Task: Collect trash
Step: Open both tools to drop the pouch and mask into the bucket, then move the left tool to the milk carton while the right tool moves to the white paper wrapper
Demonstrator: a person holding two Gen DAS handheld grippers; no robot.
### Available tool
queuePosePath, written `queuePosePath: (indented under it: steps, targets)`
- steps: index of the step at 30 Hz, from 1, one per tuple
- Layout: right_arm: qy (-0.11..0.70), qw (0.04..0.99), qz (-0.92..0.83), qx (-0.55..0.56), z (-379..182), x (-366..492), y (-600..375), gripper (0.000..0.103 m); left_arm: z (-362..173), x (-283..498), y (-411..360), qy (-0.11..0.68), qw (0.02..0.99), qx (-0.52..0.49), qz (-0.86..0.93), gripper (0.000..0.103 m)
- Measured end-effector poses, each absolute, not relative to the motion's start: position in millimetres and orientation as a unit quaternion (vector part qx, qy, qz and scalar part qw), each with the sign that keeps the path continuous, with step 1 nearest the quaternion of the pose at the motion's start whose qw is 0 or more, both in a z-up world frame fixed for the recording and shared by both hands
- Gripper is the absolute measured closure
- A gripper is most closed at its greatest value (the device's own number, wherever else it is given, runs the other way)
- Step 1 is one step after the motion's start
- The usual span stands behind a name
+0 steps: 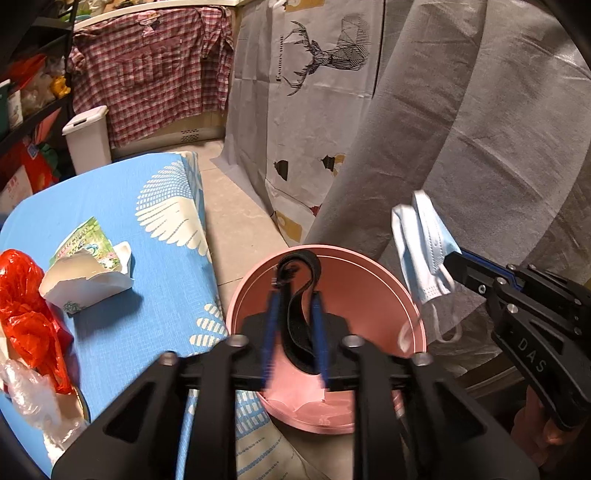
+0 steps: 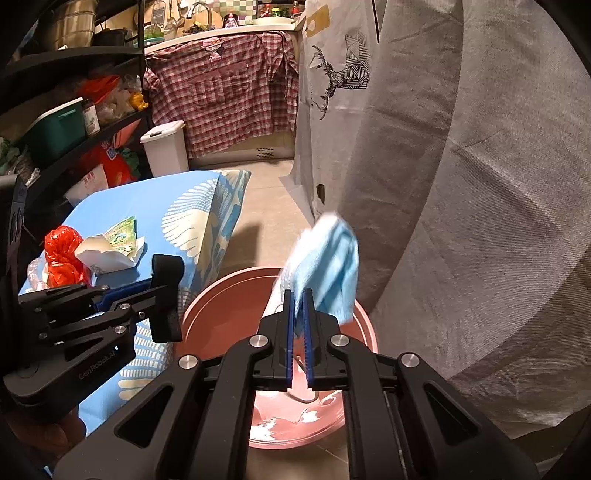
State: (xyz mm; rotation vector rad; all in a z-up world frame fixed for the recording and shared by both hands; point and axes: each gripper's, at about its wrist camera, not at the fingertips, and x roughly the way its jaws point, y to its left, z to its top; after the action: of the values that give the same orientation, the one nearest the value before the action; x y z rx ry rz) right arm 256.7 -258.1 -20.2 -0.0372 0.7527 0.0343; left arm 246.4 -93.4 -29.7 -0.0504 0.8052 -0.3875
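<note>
You have a table under a blue cloth with white feather print [image 1: 162,206]. On it: torn paper box [image 1: 86,278], red plastic bag [image 1: 27,314], clear plastic wrap [image 1: 27,395]. Beside it, on the tiled floor [image 1: 240,221]: pink bin [image 1: 369,269], white lidded bin [image 1: 88,136].

A cramped home kitchen: a curved metal tap [image 2: 201,9] and hanging utensils line the white back counter [image 2: 221,35], a red-and-white checked shirt [image 2: 221,92] draped below it, beside black storage shelves [image 2: 74,96] crowded with household goods and a white lidded plastic bin [image 2: 164,147].
</note>
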Motion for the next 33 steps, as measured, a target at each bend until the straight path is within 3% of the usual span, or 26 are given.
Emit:
queuePosePath:
  steps: [2, 4, 9, 23, 27, 29, 33]
  targets:
    - [0.369, 0.929, 0.014, -0.022, -21.0, 257.5, -257.3, 0.085, -27.7, 246.2, -90.1, 0.387, 0.903, -0.028, -0.185, 0.07]
    - [0.366, 0.93, 0.009, -0.026, -20.2, 256.7, -257.5, 0.068, -24.9, 245.3, -88.0, 0.383, 0.905, -0.029, -0.184, 0.07]
    - [0.359, 0.933, 0.006, -0.025, -17.6, 254.0, -259.8, 0.063, -18.1, 242.2, -82.2, 0.375, 0.908, -0.031, -0.184, 0.07]
    - [0.32, 0.946, 0.014, -0.044, -1.3, 238.0, -245.7, 0.062, 13.4, 217.7, -46.9, 0.338, 0.925, -0.031, -0.171, 0.07]
    - [0.289, 0.956, 0.018, -0.046, 7.7, 227.3, -237.1, 0.068, 28.9, 207.3, -32.4, 0.321, 0.932, -0.033, -0.165, 0.071]
    - [0.277, 0.96, 0.026, -0.036, 12.7, 223.4, -234.6, 0.072, 40.2, 201.5, -22.9, 0.312, 0.936, -0.026, -0.163, 0.077]
    - [0.252, 0.967, 0.038, -0.026, 24.5, 215.2, -224.1, 0.078, 63.8, 193.0, -1.2, 0.297, 0.942, -0.008, -0.153, 0.08]
